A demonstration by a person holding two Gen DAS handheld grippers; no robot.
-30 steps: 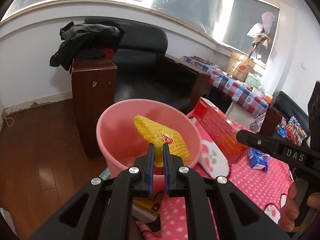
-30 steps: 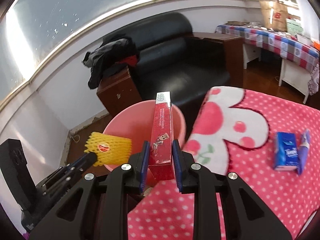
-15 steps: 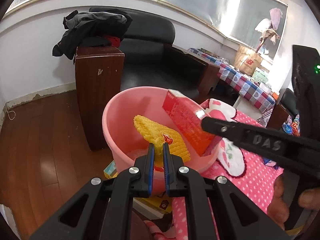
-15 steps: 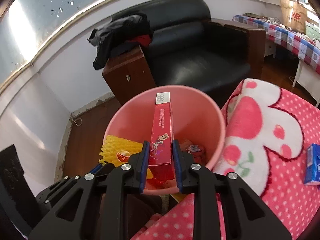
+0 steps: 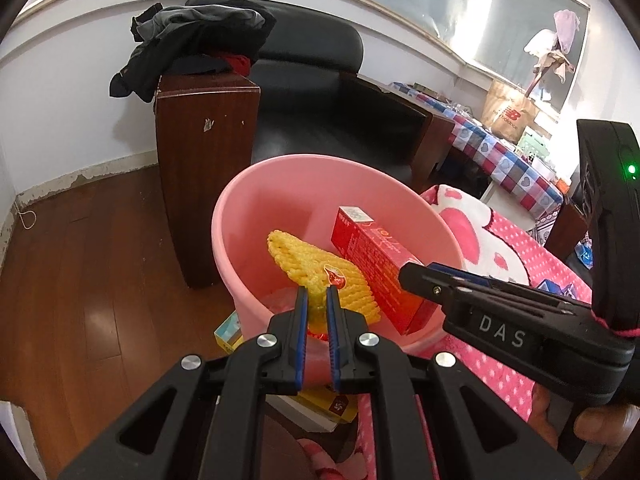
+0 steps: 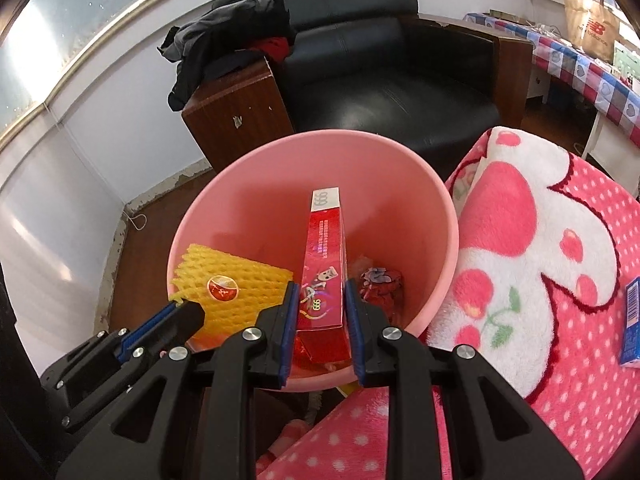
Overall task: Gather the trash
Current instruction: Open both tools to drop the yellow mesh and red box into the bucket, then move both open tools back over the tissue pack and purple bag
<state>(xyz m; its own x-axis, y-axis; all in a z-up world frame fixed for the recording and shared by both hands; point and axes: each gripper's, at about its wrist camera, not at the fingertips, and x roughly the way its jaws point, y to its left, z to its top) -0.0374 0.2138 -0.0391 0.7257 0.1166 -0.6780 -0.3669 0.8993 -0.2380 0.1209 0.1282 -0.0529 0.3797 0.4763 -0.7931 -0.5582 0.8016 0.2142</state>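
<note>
I have both loads over the pink bin (image 6: 436,216), which stands on the floor just beside the blanket (image 6: 560,280). My right gripper (image 6: 320,304) is clamped on the red box (image 6: 325,264), whose far end dips inside the rim; my left gripper (image 5: 317,300) pinches the yellow foam net (image 5: 316,268) above the bin's near side. This is the drop step, I judge: next both jaws must part so each piece falls in.

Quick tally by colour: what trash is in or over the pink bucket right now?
Yellow: 1, foam fruit net, held by the left gripper
Red: 2, carton in the right gripper; crumpled wrapper at the bottom
Total: 3 in the pink bucket
</note>
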